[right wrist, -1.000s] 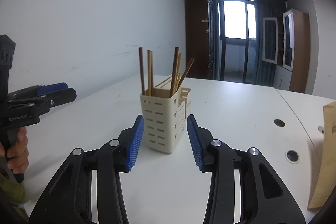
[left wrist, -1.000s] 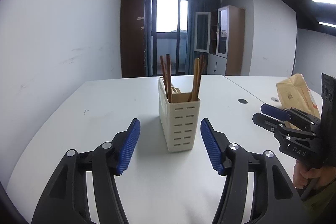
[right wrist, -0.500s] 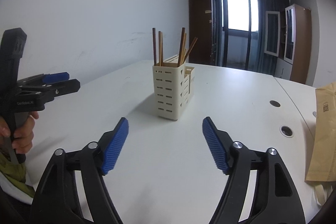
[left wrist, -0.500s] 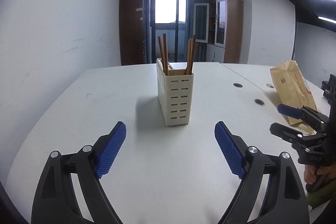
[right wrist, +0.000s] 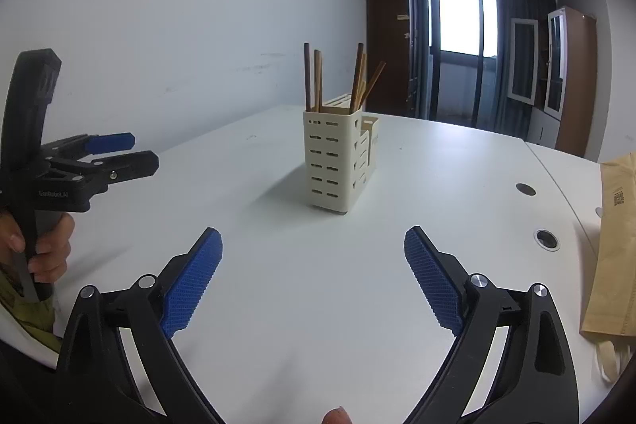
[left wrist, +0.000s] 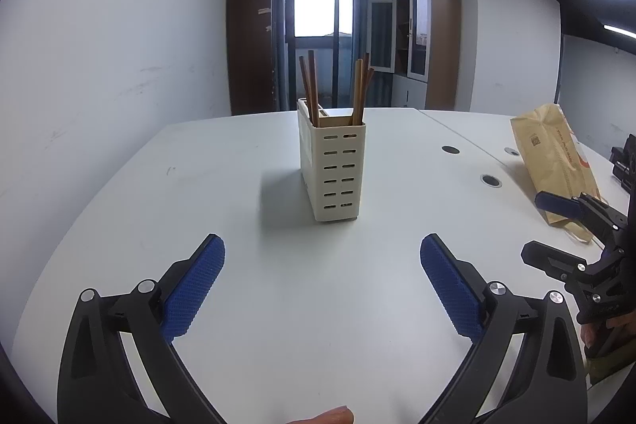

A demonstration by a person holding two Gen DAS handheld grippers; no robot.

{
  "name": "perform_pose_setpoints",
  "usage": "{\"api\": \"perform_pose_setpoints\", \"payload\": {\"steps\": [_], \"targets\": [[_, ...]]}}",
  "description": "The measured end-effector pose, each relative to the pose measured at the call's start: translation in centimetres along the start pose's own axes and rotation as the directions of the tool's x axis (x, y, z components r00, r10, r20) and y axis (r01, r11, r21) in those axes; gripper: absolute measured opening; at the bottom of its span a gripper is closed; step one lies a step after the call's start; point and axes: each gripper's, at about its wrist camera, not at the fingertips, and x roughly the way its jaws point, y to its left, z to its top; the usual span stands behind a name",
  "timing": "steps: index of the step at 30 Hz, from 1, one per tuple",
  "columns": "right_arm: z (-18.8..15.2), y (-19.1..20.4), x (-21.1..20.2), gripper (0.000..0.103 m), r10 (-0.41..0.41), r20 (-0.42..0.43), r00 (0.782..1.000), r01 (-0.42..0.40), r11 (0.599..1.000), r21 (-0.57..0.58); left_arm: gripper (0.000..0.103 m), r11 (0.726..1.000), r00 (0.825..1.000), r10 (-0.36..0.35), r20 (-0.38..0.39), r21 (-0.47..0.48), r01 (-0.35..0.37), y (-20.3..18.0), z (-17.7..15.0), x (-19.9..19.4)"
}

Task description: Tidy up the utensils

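Note:
A cream slotted utensil holder (left wrist: 334, 169) (right wrist: 338, 161) stands upright in the middle of the white table (left wrist: 159, 193), with several wooden chopsticks (left wrist: 312, 86) (right wrist: 314, 78) sticking out of its top. My left gripper (left wrist: 322, 281) sits well back from the holder, its jaws opening wide with nothing between the blue pads. My right gripper (right wrist: 314, 277) is likewise drawn back from the holder, jaws opening, nothing between them. Each gripper also shows from the side in the other's view, the right gripper (left wrist: 556, 225) at the right edge and the left gripper (right wrist: 127, 153) at the left edge.
A brown paper bag (left wrist: 556, 161) (right wrist: 612, 245) lies on the right side of the table. Round cable holes (left wrist: 491, 180) (right wrist: 546, 239) are set in the tabletop near it. A white wall runs along the left; a window and cabinets stand behind the table.
Both grippers have drawn back from the utensil holder, which they flanked closely a second ago, and their jaws have spread much wider. The holder stays in place.

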Motion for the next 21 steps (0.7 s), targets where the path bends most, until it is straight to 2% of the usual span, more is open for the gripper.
{"api": "perform_pose_setpoints", "payload": {"steps": [9, 21], "targets": [[-0.3, -0.5, -0.1, 0.094, 0.002, -0.008, 1.000, -0.002, 1.000, 0.030, 0.097, 0.999, 1.000, 0.019, -0.023, 0.031, -0.018, -0.9, -0.3, -0.1], [-0.4, -0.2, 0.0, 0.095, 0.003, -0.019, 1.000, -0.002, 1.000, 0.027, 0.097, 0.999, 1.000, -0.002, -0.023, 0.032, 0.003, -1.6, -0.7, -0.4]]}}
